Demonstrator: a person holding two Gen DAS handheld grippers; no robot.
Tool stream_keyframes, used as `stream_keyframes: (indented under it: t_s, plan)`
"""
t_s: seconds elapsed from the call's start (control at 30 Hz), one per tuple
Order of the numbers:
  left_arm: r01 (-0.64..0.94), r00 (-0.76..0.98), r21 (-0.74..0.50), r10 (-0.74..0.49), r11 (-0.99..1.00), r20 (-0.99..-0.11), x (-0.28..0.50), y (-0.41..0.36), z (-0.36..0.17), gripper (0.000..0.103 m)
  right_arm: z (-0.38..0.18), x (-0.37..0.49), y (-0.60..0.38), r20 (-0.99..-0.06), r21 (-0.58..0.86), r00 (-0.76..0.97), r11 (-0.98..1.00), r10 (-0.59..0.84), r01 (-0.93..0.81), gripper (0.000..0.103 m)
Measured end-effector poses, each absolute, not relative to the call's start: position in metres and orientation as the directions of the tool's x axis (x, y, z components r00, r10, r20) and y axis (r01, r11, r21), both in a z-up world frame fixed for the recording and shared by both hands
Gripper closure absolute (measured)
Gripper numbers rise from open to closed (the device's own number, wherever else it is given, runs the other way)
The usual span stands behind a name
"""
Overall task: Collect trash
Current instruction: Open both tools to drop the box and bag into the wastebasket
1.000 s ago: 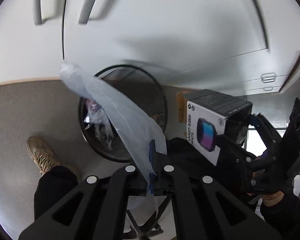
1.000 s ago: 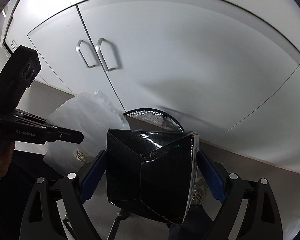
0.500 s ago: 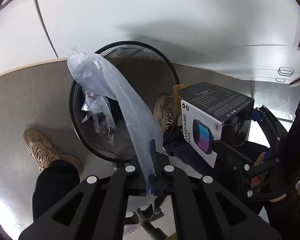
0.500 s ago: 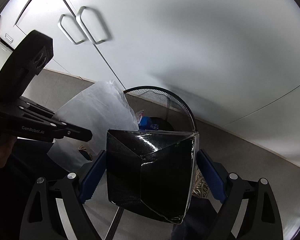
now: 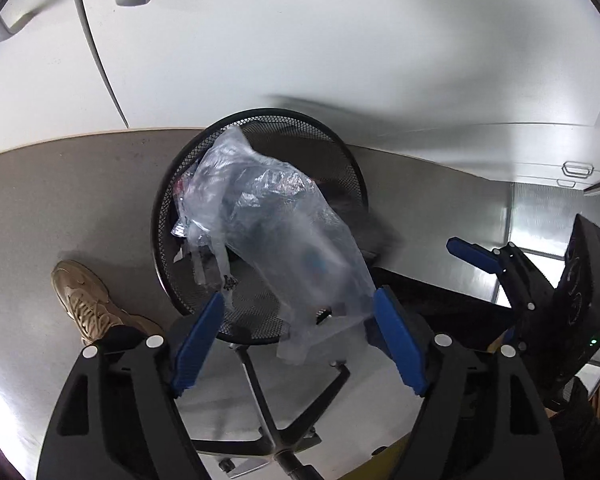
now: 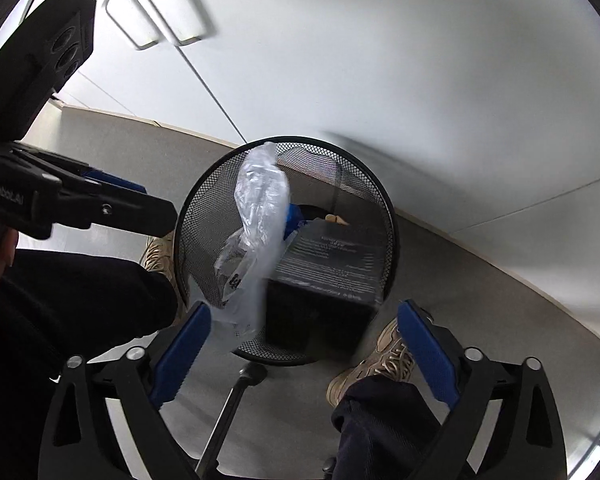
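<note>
A black mesh wastebasket (image 5: 260,120) stands on the grey floor below both grippers; it also shows in the right wrist view (image 6: 392,232). A clear plastic bag (image 5: 276,236) hangs loose over the basket's mouth, free of my left gripper (image 5: 300,340), which is open. The same bag (image 6: 256,224) shows in the right wrist view. A black product box (image 6: 332,264) lies in the basket, free of my right gripper (image 6: 304,352), which is open and empty. Other wrappers lie in the basket under the bag.
White cabinet doors (image 5: 300,40) with handles stand just behind the basket. The person's tan shoes (image 5: 84,300) (image 6: 380,360) stand on either side. A black office chair base (image 5: 268,432) is under the grippers. The right gripper's body (image 5: 540,300) is at right.
Both grippers opened over the basket. The plastic bag left my left gripper and the black box left my right gripper and dropped into the basket.
</note>
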State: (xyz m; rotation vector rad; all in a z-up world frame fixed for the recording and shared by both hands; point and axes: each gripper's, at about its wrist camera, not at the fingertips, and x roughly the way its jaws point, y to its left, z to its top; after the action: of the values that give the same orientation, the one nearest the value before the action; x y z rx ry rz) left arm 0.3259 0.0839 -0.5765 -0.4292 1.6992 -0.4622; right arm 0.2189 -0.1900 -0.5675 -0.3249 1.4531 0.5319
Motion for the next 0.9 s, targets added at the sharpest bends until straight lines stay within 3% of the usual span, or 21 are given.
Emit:
stream_keyframes:
  t_s: [0.27,0.37,0.7,0.9]
  plan:
    - [-0.043,-0.140,-0.553,-0.553,0.832,-0.821,0.328,0.090,-0.570,0.018,-0.574,0.215,-0.189,-0.991,0.110,0.001,0.839,0.131,-0.533,0.003]
    - [-0.041,-0.134,-0.562,-0.562,0.826,-0.816,0.328,0.089,-0.570,0.006,-0.574,0.215,-0.187,-0.994,0.094,0.002,0.835,0.112,-0.542,0.003]
    - [-0.012,-0.111,-0.590,-0.587,0.808,-0.802,0.324,0.089,-0.555,0.004,-0.555,0.214,-0.187,-0.988,0.102,0.040,0.829,0.149,-0.550,0.003]
    - [0.025,-0.046,-0.622,-0.621,0.782,-0.783,0.312,0.090,-0.518,0.004,-0.515,0.208,-0.188,-0.977,0.112,0.089,0.824,0.192,-0.556,0.003]
